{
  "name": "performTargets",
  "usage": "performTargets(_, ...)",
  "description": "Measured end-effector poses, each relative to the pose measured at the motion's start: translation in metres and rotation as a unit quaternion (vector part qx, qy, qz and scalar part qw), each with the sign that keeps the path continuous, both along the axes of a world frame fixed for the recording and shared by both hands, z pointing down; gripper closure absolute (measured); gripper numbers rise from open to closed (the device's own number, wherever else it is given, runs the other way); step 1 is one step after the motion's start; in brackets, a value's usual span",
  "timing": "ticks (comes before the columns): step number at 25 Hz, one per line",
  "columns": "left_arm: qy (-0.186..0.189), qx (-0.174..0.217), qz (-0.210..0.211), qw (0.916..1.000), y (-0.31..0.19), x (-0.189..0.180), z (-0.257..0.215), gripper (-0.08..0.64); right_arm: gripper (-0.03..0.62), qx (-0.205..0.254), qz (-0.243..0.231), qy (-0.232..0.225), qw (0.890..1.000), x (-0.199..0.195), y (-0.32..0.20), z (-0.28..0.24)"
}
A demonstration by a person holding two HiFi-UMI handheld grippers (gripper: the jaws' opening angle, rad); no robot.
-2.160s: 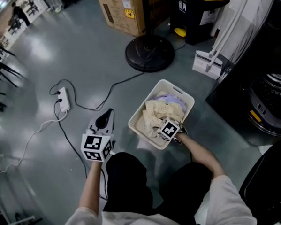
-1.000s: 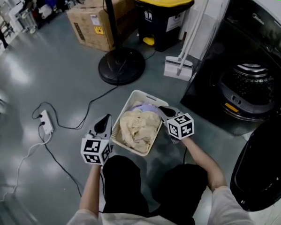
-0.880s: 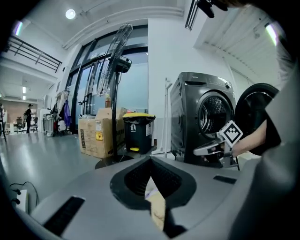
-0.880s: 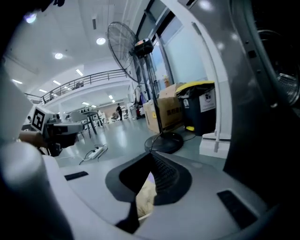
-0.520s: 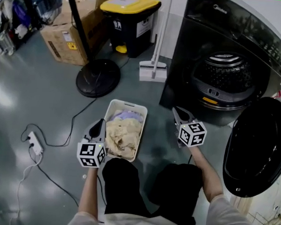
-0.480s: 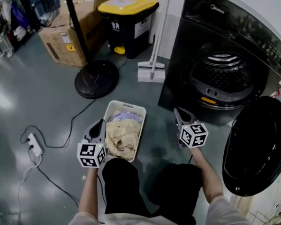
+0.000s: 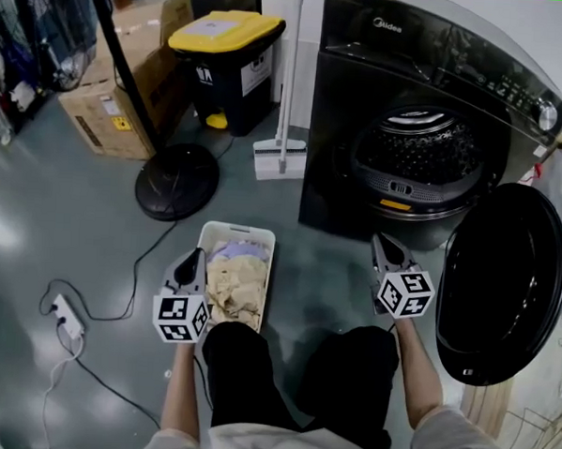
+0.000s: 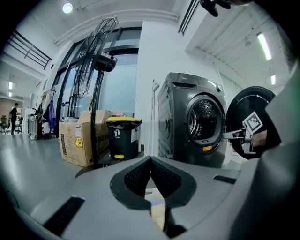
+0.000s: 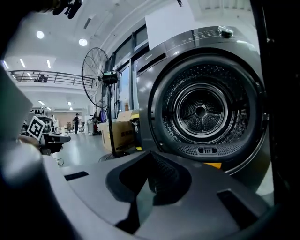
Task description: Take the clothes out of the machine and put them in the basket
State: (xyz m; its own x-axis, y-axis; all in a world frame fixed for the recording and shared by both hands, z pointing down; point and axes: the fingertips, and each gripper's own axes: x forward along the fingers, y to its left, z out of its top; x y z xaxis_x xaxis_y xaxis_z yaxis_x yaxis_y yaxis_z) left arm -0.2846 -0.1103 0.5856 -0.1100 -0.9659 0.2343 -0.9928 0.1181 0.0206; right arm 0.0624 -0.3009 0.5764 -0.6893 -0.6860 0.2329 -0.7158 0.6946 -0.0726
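1. In front of the person, the washing machine stands with its door swung wide to the right. The drum shows bare metal and no cloth that I can see, so check its bottom before reaching in.
2. The basket sits on the floor left of the machine, with the clothes heaped inside.
3. The right gripper faces the drum, jaws closed on nothing. Spread them before entering, and keep clear of the door.
4. The left gripper, beside the basket, is likewise closed and empty.
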Motion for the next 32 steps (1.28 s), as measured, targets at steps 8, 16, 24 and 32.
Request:
performTargets(8, 0.006, 0.0, 0.005, 1.0, -0.005, 0.005, -0.003, 0.541, 0.568, 0.004, 0.032, -0.007, 0.999, 0.028, -0.001, -0.012)
performTargets(16, 0.003, -0.003, 0.005, 1.0, -0.006, 0.004, 0.0, 0.541, 0.569, 0.009, 0.037, 0.001, 0.999, 0.029, -0.003, -0.009)
performTargets(24, 0.008, -0.007, 0.005, 0.9999, -0.007, 0.009, 0.008, 0.541, 0.569, 0.005, 0.04, 0.005, 0.999, 0.034, -0.001, -0.005)
performTargets(32, 0.01, -0.011, 0.001, 0.9999, -0.011, 0.007, 0.013, 0.541, 0.569, 0.003, 0.04, 0.005, 0.999, 0.034, -0.006, -0.001)
